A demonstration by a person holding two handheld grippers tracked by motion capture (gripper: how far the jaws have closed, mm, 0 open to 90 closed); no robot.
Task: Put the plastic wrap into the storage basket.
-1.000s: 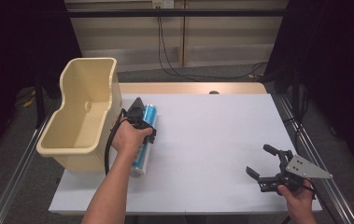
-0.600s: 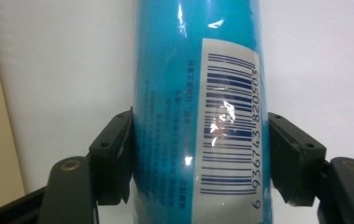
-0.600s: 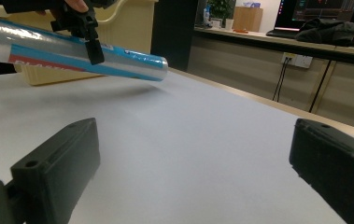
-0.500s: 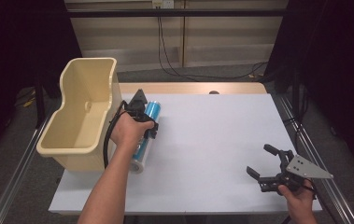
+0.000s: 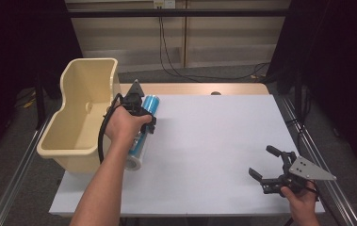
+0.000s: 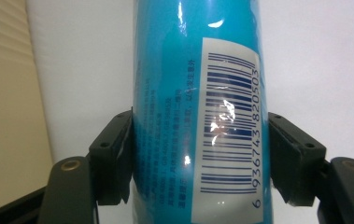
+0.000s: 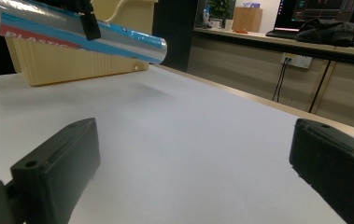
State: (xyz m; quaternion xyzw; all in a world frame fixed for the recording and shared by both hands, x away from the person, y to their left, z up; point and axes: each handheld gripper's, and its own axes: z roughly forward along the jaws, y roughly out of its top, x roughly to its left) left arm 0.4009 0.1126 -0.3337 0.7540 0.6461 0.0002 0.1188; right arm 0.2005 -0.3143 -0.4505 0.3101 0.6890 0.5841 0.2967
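1. Right gripper (image 5: pixel 266 165): held in the right hand (image 5: pixel 301 197) at the near right corner of the white table (image 5: pixel 223 141), well apart from the other items. Jaws stand wide with nothing between them; the right gripper view shows bare tabletop between its two black jaws.
2. Left gripper (image 5: pixel 141 117): held in the left hand (image 5: pixel 122 127) over the left part of the table, beside the bin. Jaws are clamped on the blue roll, one pad on each side of it, as the left gripper view shows.
3. Blue roll (image 5: pixel 141 134): a long cylinder wrapped in glossy film, cyan with a silver band and white end. It lies lengthwise from near to far, along the table's left edge.
4. Left gripper view: a white barcode label (image 6: pixel 230 116) with digits and small printed text on the cyan wrap; neither is legible from the high view.
5. Right gripper view: the roll (image 7: pixel 76 30) seen from the side, clear of the tabletop and tilted, its far end lower, with a shadow beneath. A red strip with white lettering runs along it. The high view does not settle whether it is off the table.
6. Cream plastic bin (image 5: pixel 79 117): stands at the table's far left corner, overhanging the left edge. Its visible interior holds nothing.
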